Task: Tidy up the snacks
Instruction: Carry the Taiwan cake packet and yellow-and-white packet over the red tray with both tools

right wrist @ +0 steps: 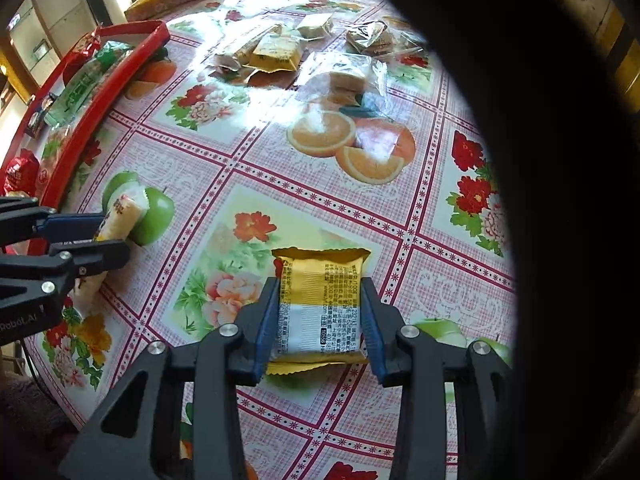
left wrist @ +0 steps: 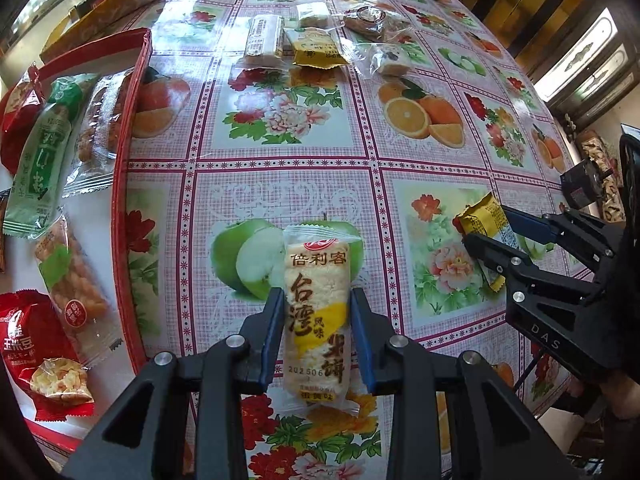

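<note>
step: both pickups made | left tongs (left wrist: pixel 316 336) clamp rice cracker pack (left wrist: pixel 316 312) | right tongs (right wrist: pixel 320 320) clamp yellow packet (right wrist: pixel 320 300) | next, likely: carry left to red tray (left wrist: pixel 136 92), over its rim

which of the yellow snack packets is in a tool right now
The yellow packet with the white label panel, clamped in the right tool. The other yellow packet lies loose among the far snacks on the table.
</note>
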Tool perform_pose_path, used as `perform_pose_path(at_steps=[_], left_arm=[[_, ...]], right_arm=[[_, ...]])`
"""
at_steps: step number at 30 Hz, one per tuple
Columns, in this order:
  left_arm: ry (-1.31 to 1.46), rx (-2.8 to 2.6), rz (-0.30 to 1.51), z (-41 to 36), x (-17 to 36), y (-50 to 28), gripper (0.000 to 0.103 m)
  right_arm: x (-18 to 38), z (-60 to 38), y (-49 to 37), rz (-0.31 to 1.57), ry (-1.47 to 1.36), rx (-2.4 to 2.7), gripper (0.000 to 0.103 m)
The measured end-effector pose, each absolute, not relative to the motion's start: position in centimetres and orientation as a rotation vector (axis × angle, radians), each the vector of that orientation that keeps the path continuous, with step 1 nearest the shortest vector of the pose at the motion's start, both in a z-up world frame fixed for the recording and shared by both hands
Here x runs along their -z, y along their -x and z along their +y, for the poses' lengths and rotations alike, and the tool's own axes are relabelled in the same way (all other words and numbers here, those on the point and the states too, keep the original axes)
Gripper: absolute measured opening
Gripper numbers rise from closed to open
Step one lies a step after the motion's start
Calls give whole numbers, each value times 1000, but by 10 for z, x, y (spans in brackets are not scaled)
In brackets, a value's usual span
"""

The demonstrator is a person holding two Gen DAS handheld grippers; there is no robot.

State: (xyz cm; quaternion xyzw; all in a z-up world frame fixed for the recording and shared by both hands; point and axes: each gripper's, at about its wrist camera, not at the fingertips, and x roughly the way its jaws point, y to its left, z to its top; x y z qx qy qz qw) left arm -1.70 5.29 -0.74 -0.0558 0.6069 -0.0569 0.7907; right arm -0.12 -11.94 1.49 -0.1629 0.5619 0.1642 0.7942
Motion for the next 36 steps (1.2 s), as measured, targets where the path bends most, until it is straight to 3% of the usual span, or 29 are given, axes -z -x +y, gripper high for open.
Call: perform_pose_path(at_steps=[20, 36], left_arm=[[141, 130, 1201, 70, -38, 33, 32], [260, -135, 1083, 191, -80, 60, 32]], right_arm=[[-54, -93, 23, 1137, 300, -449, 40], [-82, 51, 18, 1023, 370, -733, 41]])
